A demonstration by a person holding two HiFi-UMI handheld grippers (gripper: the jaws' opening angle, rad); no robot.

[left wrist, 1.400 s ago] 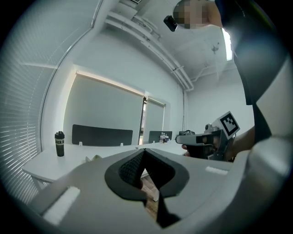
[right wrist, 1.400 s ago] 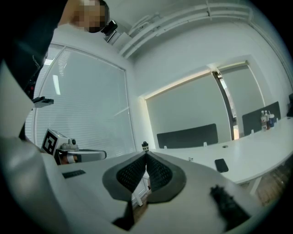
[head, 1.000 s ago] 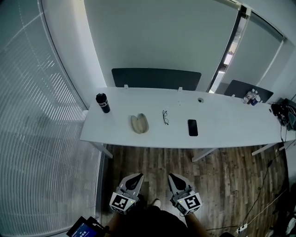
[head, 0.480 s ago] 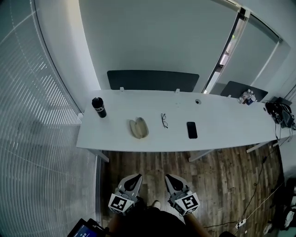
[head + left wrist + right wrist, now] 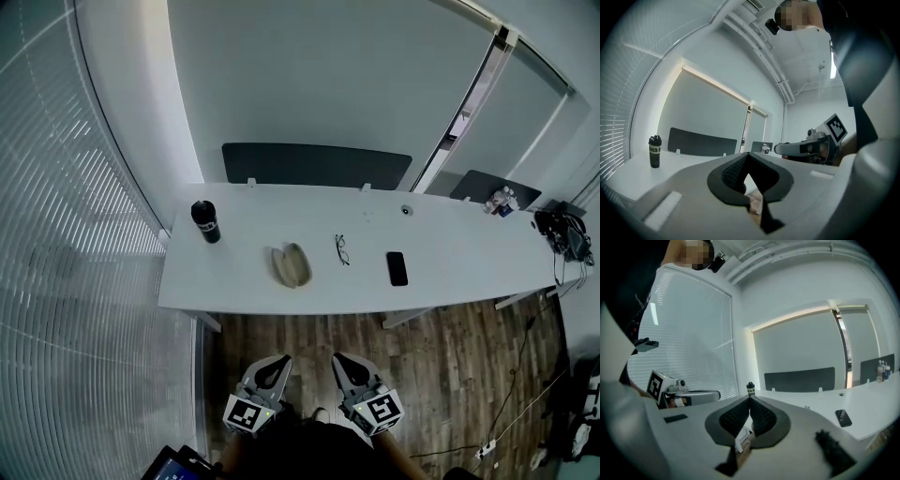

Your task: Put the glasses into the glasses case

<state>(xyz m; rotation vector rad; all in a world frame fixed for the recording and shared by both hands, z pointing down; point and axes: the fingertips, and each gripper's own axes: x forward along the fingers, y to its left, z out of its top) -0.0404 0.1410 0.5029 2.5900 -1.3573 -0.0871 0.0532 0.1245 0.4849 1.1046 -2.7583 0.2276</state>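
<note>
The tan glasses case (image 5: 291,265) lies open on the white table (image 5: 450,272), left of centre. The dark-framed glasses (image 5: 342,249) lie just to its right, apart from it; in the right gripper view the glasses (image 5: 806,407) are a tiny shape on the tabletop. My left gripper (image 5: 278,359) and right gripper (image 5: 338,357) hang side by side over the wooden floor, well short of the table's near edge. Both point at the table. The left gripper (image 5: 749,153) is shut with nothing in it. The right gripper (image 5: 750,398) is likewise shut and empty.
A black bottle (image 5: 206,221) stands near the table's left end. A black phone (image 5: 397,268) lies right of the glasses. Dark panels (image 5: 317,165) stand behind the table, small bottles (image 5: 498,201) sit far right, and window blinds (image 5: 75,281) run along the left.
The table and its objects sit slightly nearer and more to the right in the head view. Both grippers have edged toward the table and remain shut.
</note>
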